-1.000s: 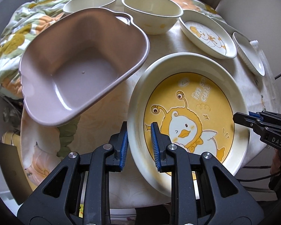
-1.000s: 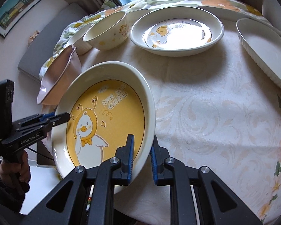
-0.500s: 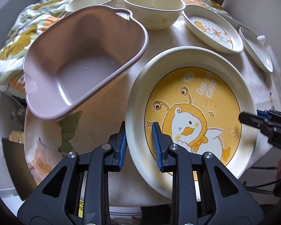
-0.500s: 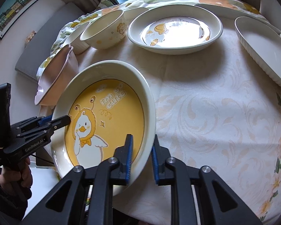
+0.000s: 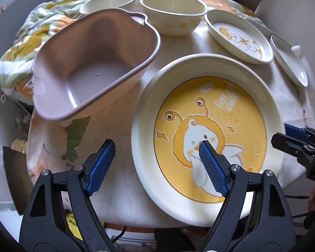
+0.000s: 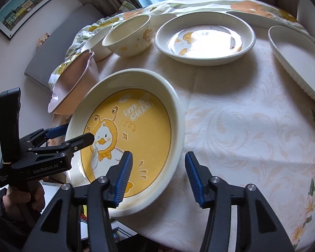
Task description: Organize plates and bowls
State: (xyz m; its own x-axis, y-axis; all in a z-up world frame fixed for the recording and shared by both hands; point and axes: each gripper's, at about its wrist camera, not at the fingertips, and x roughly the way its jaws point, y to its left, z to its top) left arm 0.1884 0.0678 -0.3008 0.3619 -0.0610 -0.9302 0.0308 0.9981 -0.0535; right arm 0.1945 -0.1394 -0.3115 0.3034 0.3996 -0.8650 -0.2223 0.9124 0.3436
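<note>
Duck plate (image 5: 210,130): lying flat at the worktop (image 6: 241,126) edge, just beside the pink basin (image 5: 90,67).
Left tongs (image 5: 155,159): gaping wide, straddling the plate's near-left rim, gripping nothing.
Right tongs (image 6: 157,176): spread wide, straddling the opposite rim, holding nothing.

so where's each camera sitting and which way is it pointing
Left wrist: on the left claw, open astride the duck plate's left rim, looking across the table; the right claw shows opposite.
Right wrist: on the right claw, open astride the plate's right rim; the left claw and hand show.
Both share the plate and the pink basin.
</note>
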